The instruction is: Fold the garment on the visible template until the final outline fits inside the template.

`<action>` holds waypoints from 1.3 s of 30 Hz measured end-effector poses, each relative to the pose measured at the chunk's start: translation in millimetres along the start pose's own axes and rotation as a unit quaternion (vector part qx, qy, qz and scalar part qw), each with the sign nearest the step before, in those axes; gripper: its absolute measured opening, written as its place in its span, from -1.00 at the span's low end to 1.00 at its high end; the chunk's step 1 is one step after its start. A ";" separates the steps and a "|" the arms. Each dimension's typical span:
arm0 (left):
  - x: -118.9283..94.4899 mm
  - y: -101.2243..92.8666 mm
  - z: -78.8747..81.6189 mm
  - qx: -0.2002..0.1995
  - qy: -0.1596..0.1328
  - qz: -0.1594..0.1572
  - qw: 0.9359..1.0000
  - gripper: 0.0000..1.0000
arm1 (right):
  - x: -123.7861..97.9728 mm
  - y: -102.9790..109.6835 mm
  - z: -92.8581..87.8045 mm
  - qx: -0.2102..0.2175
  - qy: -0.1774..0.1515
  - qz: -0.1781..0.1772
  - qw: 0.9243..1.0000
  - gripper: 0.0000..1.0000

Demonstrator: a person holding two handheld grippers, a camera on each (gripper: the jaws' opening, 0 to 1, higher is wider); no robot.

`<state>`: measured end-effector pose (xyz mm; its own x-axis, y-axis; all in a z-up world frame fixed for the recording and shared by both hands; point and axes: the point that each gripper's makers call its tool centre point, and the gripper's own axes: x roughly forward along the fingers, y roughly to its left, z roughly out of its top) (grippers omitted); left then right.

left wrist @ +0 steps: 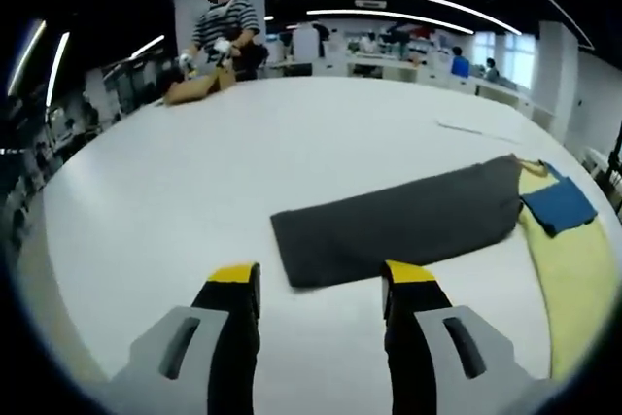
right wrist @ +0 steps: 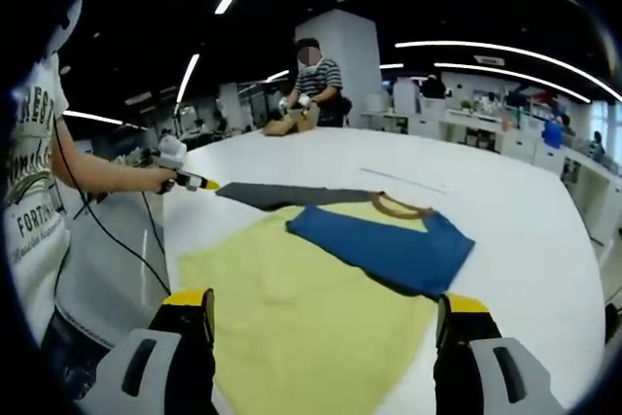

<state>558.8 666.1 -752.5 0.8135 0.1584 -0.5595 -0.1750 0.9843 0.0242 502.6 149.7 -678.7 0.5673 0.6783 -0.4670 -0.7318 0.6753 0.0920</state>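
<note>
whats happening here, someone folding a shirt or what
A person holding a gripper in each hand is working on a yellow garment spread flat on a white table. Its blue sleeve is already folded in across the body, while the grey sleeve lies stretched straight out. The left gripper hovers open just short of that sleeve's end, and the right gripper is open over the yellow body. Neither holds cloth. At the table's far end, another person handles a tan garment.

The shirt runs off the left gripper view's right edge. In the right gripper view its hem is cut off below, between the jaws. The far person's tan item is too small to identify.
</note>
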 end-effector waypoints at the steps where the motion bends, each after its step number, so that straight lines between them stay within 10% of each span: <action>1: 1.0 2.3 -2.4 -0.008 0.003 0.003 1.000 -0.15 | 0.0 0.1 -0.4 -0.002 0.001 -0.001 1.000 0.89; 34: 19.1 10.5 -17.8 -0.091 0.032 0.053 0.994 -0.63 | -6.7 -0.6 -16.7 -0.010 0.029 -0.030 0.999 0.98; 39: 19.9 18.0 -18.8 -0.156 0.027 0.079 0.984 -0.72 | -5.9 -1.2 -19.2 -0.014 0.036 -0.031 0.999 0.98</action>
<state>561.5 685.6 -778.8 0.7336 0.2958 -0.6119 -0.4656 0.8746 -0.1353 492.9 139.3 -692.9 0.5841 0.6124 -0.5327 -0.7067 0.7065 0.0373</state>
